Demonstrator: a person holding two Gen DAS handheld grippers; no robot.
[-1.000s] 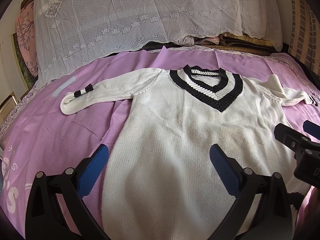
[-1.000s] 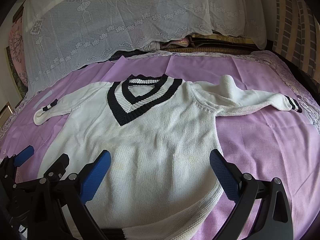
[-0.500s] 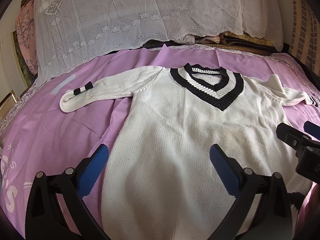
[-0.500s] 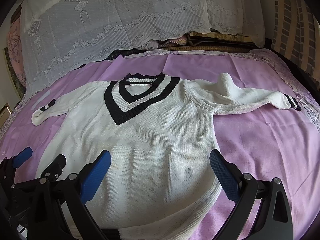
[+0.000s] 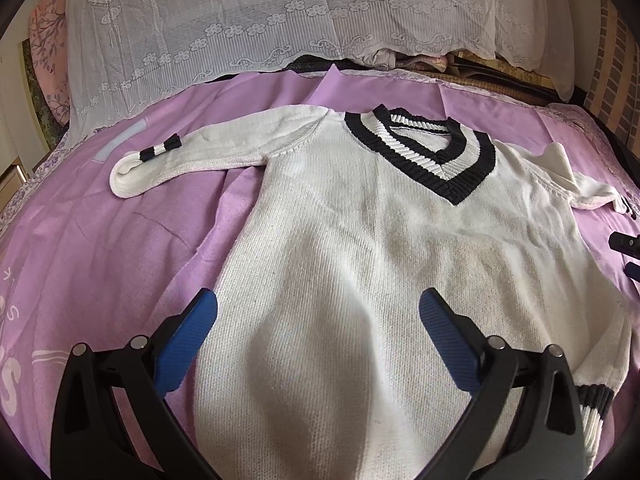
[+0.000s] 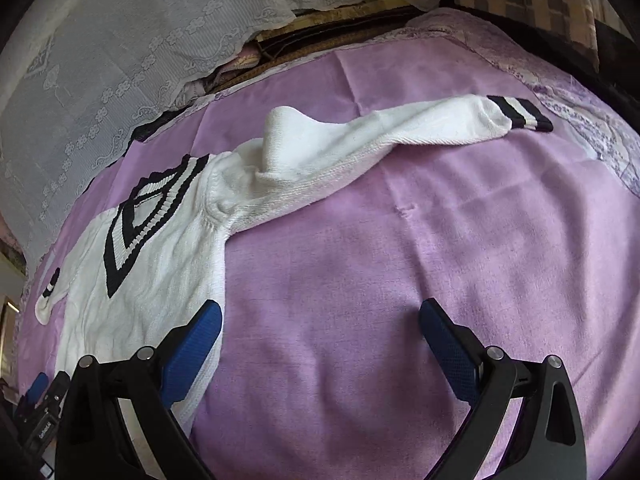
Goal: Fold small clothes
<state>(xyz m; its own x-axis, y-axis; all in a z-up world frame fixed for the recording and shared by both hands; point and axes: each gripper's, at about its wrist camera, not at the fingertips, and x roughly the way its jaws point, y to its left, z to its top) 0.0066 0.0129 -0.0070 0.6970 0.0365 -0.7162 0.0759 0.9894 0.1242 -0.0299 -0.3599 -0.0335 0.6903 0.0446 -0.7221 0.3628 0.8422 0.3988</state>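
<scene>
Since half a second ago, the right gripper has swung away to its right, so its view, which was centred on the body of the white knitted V-neck sweater with black and white ribbed trim, is now tilted and looks mostly at the bare pink-purple bed sheet, with the sweater's side edge under its left blue pad. The left gripper has barely shifted; it hovers low over the lower half of the sweater, pointing up along the garment toward the collar.

Both grippers have their blue-padded fingers spread wide apart and hold nothing. In the left wrist view a small part of the right gripper shows at the far right edge; in the right wrist view a part of the left gripper shows at the bottom left corner.

The sweater lies front up and flat on the sheet, unfolded. One sleeve with a striped cuff stretches out to the left; the other sleeve stretches right, bunched up near the shoulder, its cuff banded black and white. A white lace cloth hangs behind the bed.

White lettering is printed on the sheet at the left edge, but it is too cut off to read. A tiny label on the left gripper body is too small to make out.
</scene>
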